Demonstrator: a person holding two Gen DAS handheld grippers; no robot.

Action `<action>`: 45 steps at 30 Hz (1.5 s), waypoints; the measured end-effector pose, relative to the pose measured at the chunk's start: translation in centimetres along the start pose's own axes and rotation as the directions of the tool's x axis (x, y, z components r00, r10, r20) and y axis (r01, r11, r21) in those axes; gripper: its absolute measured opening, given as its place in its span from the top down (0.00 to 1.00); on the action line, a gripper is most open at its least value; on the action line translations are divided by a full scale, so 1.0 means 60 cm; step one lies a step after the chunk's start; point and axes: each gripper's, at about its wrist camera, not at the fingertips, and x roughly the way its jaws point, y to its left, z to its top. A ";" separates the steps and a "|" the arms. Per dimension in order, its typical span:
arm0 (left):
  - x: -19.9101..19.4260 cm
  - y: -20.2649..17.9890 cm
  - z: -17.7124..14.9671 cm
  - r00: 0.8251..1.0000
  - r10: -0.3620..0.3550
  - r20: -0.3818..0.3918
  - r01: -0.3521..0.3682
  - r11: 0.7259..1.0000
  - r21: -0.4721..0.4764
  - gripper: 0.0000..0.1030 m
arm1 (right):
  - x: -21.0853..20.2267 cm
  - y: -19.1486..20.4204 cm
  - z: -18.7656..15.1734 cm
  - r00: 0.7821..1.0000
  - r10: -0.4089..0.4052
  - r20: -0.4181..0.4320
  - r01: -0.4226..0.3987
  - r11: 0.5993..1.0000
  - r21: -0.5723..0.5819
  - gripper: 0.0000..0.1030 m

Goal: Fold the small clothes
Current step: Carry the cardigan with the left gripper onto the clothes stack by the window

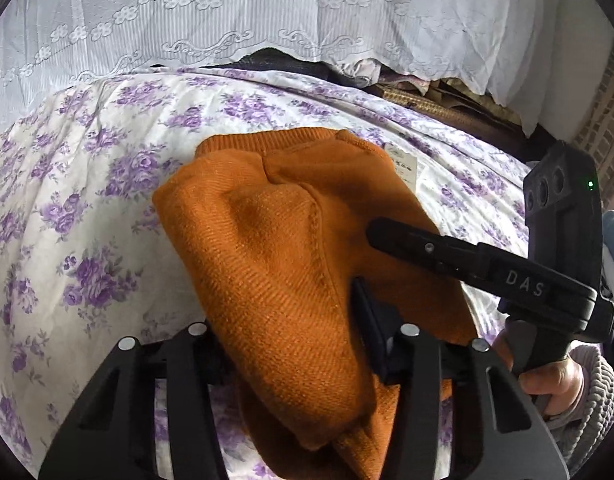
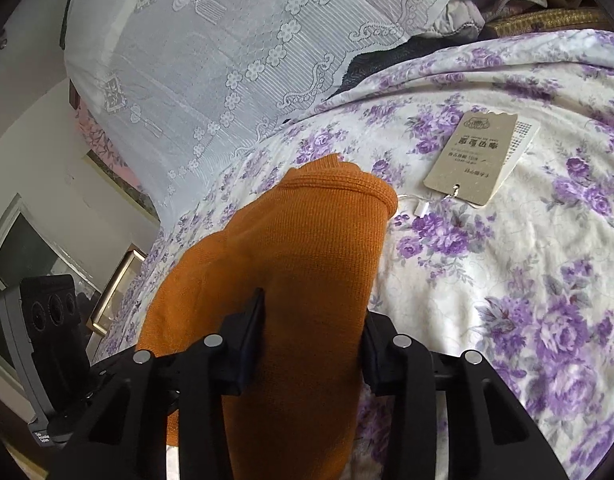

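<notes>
An orange knit garment [image 1: 275, 240] lies bunched on a bed sheet with purple flowers [image 1: 87, 200]. My left gripper [image 1: 287, 312] is shut on a thick fold of it; the cloth drapes over and hides the left finger. From the right, one finger [image 1: 427, 246] of my right gripper reaches over the garment. In the right wrist view, the garment [image 2: 307, 240] fills the gap of my right gripper [image 2: 313, 308], which is shut on it. A ribbed hem points away from me. A paper hang tag [image 2: 475, 156] lies on the sheet [image 2: 507, 280] past the hem.
A white lace cover [image 1: 267, 8] hangs over piled things behind the bed. A person's hand [image 1: 555, 376] in a knit sleeve holds the right tool's handle. A framed picture [image 2: 115, 292] leans by the wall, left of the bed.
</notes>
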 end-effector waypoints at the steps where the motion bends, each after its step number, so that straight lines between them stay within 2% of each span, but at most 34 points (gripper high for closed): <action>1: -0.001 0.002 -0.001 1.000 -0.026 -0.007 0.026 1.000 -0.009 0.54 | -0.006 0.000 -0.002 1.000 -0.001 0.007 0.001 1.000 0.000 0.61; 2: 0.001 0.005 -0.001 0.999 -0.048 -0.018 0.048 0.999 -0.019 0.53 | -0.015 0.001 -0.007 1.000 -0.004 0.017 0.004 1.000 -0.003 0.61; 4: 0.008 0.019 -0.001 0.996 -0.076 -0.047 0.073 0.995 -0.070 0.37 | -0.025 -0.001 -0.012 1.000 -0.009 0.018 0.009 1.000 0.001 0.61; 6: 0.017 0.033 -0.002 0.993 -0.091 -0.071 0.081 0.989 -0.126 0.25 | -0.028 -0.008 -0.014 1.000 -0.010 0.015 0.009 1.000 0.020 0.61; 9: 0.025 0.052 -0.003 0.986 -0.146 -0.087 0.128 0.975 -0.184 0.23 | -0.023 -0.020 -0.012 1.000 0.008 -0.004 -0.008 0.998 0.058 0.58; 11: 0.027 0.044 -0.006 0.989 -0.122 -0.087 0.107 0.981 -0.160 0.22 | -0.020 -0.027 -0.011 1.000 0.019 -0.014 -0.018 0.997 0.081 0.54; 14: 0.030 0.021 -0.009 0.992 -0.076 -0.099 0.067 0.994 -0.089 0.13 | -0.016 -0.038 -0.011 0.999 0.039 -0.027 -0.035 0.992 0.121 0.51; 16: 0.033 0.020 -0.009 0.991 -0.086 -0.106 0.077 0.993 -0.088 0.11 | -0.012 -0.041 -0.011 0.999 0.045 -0.029 -0.041 0.990 0.132 0.49; 18: 0.036 0.024 -0.008 0.987 -0.121 -0.110 0.109 0.988 -0.106 0.13 | -0.006 -0.040 -0.010 0.998 0.047 -0.037 -0.042 0.991 0.127 0.48; 20: 0.033 0.023 -0.008 0.980 -0.164 -0.110 0.153 0.983 -0.103 0.31 | -0.003 -0.034 -0.010 0.998 0.038 -0.041 -0.033 0.994 0.108 0.49; 22: 0.028 0.019 -0.010 0.981 -0.164 -0.100 0.155 0.984 -0.090 0.44 | -0.005 -0.030 -0.011 0.999 0.032 -0.033 -0.028 0.995 0.092 0.55; 25: 0.019 0.011 -0.010 0.986 -0.150 -0.079 0.145 0.987 -0.070 0.57 | -0.014 -0.018 -0.013 1.000 0.021 -0.006 -0.021 0.998 0.051 0.60; 32: -0.021 -0.034 -0.031 0.998 -0.064 -0.026 0.065 0.998 0.018 0.64 | -0.060 0.012 -0.039 0.997 -0.030 0.064 0.033 0.998 -0.045 0.62; 40: -0.072 -0.124 -0.077 0.998 0.050 0.035 -0.056 0.984 0.171 0.65 | -0.138 0.013 -0.082 0.993 -0.057 0.103 0.061 0.997 -0.040 0.62; 45: -0.094 -0.174 -0.106 0.997 0.057 0.047 -0.066 0.971 0.231 0.65 | -0.184 0.002 -0.110 0.992 -0.065 0.107 0.066 0.998 -0.001 0.62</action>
